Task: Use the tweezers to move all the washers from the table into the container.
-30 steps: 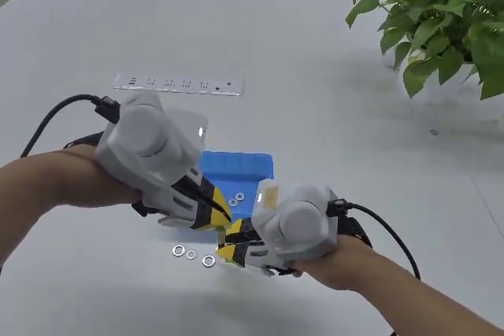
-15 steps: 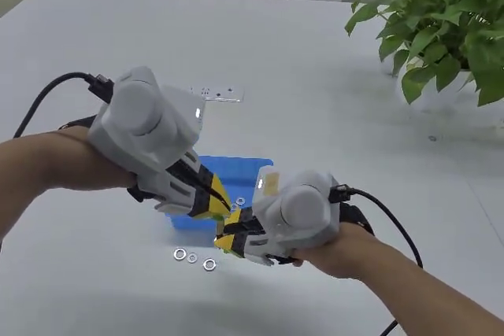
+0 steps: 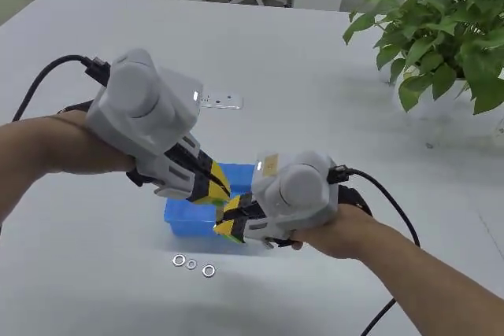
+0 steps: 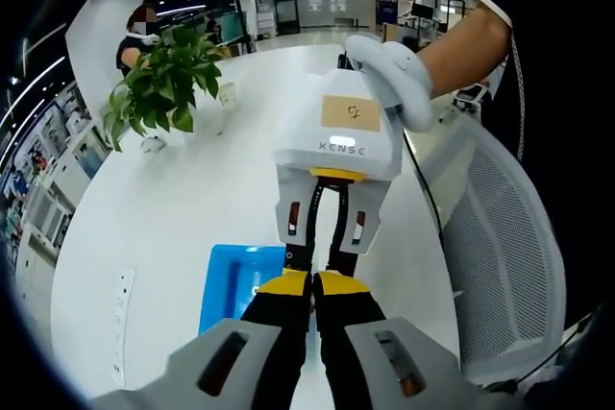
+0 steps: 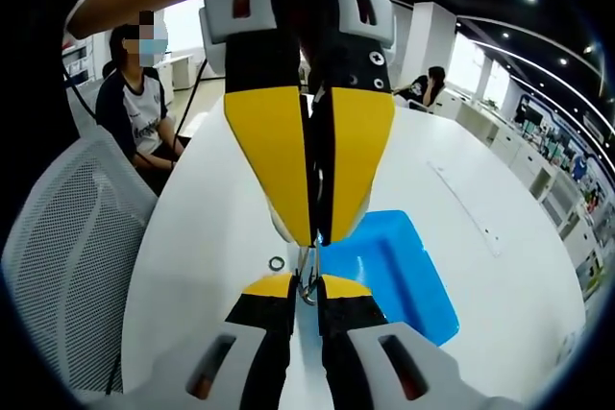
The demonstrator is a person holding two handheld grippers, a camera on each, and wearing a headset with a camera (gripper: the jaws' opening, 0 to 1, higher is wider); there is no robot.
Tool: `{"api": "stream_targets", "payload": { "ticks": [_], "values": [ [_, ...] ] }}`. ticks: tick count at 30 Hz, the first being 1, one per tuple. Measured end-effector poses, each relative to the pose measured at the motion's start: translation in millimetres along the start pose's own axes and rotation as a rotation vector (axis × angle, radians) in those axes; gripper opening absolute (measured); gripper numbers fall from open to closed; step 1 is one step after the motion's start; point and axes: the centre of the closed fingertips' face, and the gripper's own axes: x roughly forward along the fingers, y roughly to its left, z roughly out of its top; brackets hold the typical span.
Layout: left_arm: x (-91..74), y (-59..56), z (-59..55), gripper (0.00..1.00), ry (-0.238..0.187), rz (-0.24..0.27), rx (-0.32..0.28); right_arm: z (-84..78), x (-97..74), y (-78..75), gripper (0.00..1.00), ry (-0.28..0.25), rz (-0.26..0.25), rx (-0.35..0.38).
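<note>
— Washers point(image 3: 191, 264)?
— Three on the table point(image 3: 94, 289), at 7 o'clock from the right gripper point(image 3: 230, 226), outside the container point(image 3: 183, 218).
— Tool?
— Tweezers point(image 5: 307, 282) pinched in its narrow jaws. The left gripper point(image 3: 216, 190), jaws closed, sits farther off at 12 o'clock.

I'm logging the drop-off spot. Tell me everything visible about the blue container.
The blue container is a shallow rectangular tray with a raised rim, plastic by its look. It sits flat on the white table, open on top. The left hand-held gripper and right hand-held gripper meet over it, hiding most of its inside. Three washers lie on the table nearby, apart from it.
</note>
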Motion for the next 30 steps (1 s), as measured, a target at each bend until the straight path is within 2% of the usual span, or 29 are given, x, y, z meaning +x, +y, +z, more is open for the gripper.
{"api": "stream_targets", "payload": {
  "ticks": [15,25,30],
  "values": [
    [-3.5,27.4,1.6,0.05,0.005,0.027,0.022,4.8,0.5,-29.2,0.10,-0.002,-0.014,-0.018],
    [1.8,46.2,-4.2,0.05,0.007,0.037,0.020,-0.4,7.7,-48.0,0.10,-0.005,-0.008,-0.023],
    [5.7,52.1,-8.1,0.05,0.008,0.040,0.013,-4.4,13.2,-53.8,0.10,-0.007,0.001,-0.018]
  ]
}}
